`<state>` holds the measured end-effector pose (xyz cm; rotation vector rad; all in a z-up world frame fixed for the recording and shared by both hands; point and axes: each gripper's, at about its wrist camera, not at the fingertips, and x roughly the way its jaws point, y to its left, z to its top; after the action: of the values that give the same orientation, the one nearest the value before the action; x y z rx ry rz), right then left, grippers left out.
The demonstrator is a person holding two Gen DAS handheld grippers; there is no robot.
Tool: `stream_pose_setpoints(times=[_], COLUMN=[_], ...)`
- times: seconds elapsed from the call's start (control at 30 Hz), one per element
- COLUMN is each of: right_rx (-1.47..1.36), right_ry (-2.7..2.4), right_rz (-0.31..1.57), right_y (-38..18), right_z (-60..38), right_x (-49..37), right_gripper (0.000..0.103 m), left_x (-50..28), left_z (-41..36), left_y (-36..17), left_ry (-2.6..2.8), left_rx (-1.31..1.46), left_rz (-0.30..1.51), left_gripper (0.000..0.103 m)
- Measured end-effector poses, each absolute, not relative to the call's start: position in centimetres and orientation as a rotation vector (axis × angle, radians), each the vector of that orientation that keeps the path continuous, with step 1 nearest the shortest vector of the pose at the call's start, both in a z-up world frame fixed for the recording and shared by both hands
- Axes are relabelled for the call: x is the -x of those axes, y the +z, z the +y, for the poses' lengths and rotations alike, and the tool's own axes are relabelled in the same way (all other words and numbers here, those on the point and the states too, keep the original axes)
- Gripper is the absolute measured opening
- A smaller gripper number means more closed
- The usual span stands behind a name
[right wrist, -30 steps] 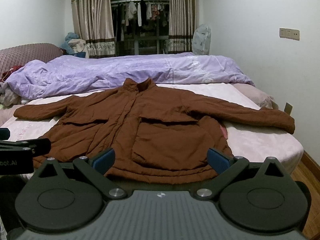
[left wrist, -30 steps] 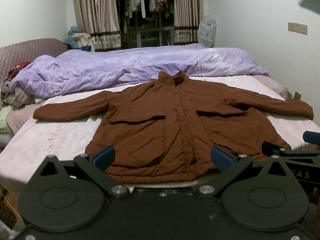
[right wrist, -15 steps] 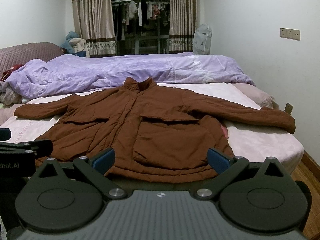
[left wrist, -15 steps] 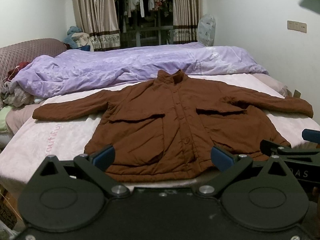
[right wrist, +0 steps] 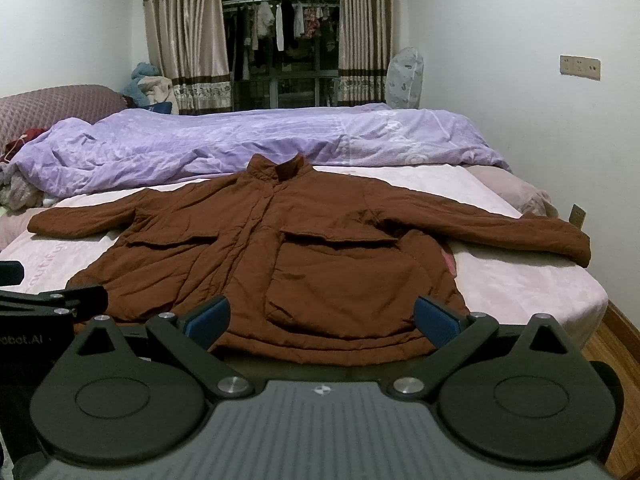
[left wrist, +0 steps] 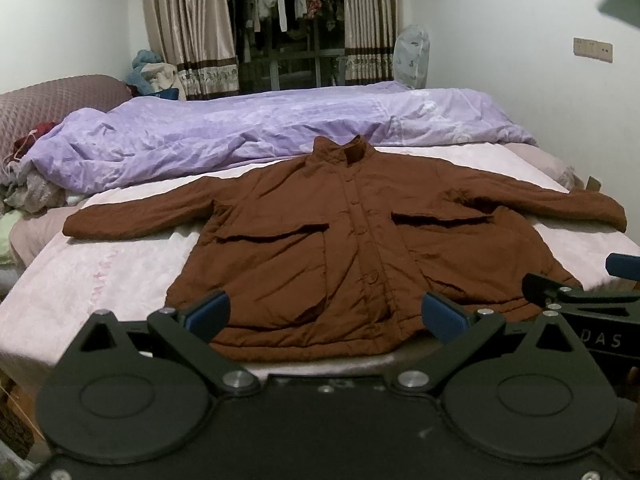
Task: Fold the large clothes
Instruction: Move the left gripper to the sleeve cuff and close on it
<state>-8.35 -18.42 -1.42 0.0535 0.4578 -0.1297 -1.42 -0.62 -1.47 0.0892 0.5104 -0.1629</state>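
Note:
A large brown jacket point(left wrist: 344, 248) point(right wrist: 288, 252) lies flat and face up on the bed, sleeves spread out to both sides, collar pointing away from me. My left gripper point(left wrist: 326, 316) hovers open just in front of the jacket's hem, nothing between its blue pads. My right gripper point(right wrist: 322, 318) is open too, level with the hem on the jacket's right half. Each gripper shows at the edge of the other's view, side by side.
The bed has a pale pink sheet point(left wrist: 100, 276) and a rumpled purple duvet point(left wrist: 256, 132) behind the jacket. A quilted headboard point(right wrist: 52, 108) and loose clothes lie at the left. A white wall runs along the right; wooden floor point(right wrist: 616, 340) shows at the bed's right corner.
Both grippers have drifted slightly lower and nearer the bed; the jacket sits a little higher in both views. Nothing was grasped.

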Motion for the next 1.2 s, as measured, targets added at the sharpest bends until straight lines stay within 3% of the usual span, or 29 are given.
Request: stream_pose_setpoints(times=[0.27,0.4,0.93,1.2], right_rx=[-0.039,-0.021,0.073,0.149], right_ry=[-0.115,-0.087,-0.109,-0.106], right_rz=[0.442,0.400,0.515,0.550], right_y=[-2.0,-1.3,-2.7,-4.7], right_z=[-18.3,-20.3,-30.0,-31.3], right_x=[7.7,4.8,-15.8,-20.4], right_gripper=[0.103,0.103,0.103,0.103], left_x=[0.3,-4.5,-32.4,-42.4], left_z=[0.1,2.9,29.8,40.8], left_y=[-2.4,-3.1,-5.7,-9.3], left_ry=[-0.179,-0.093,0.505,0.693], left_rx=[-0.051,-0.026,0.146,0.433], left_rz=[0.509,0.509,0.546,0.621], left_gripper=[0.103,0.103,0.103,0.103])
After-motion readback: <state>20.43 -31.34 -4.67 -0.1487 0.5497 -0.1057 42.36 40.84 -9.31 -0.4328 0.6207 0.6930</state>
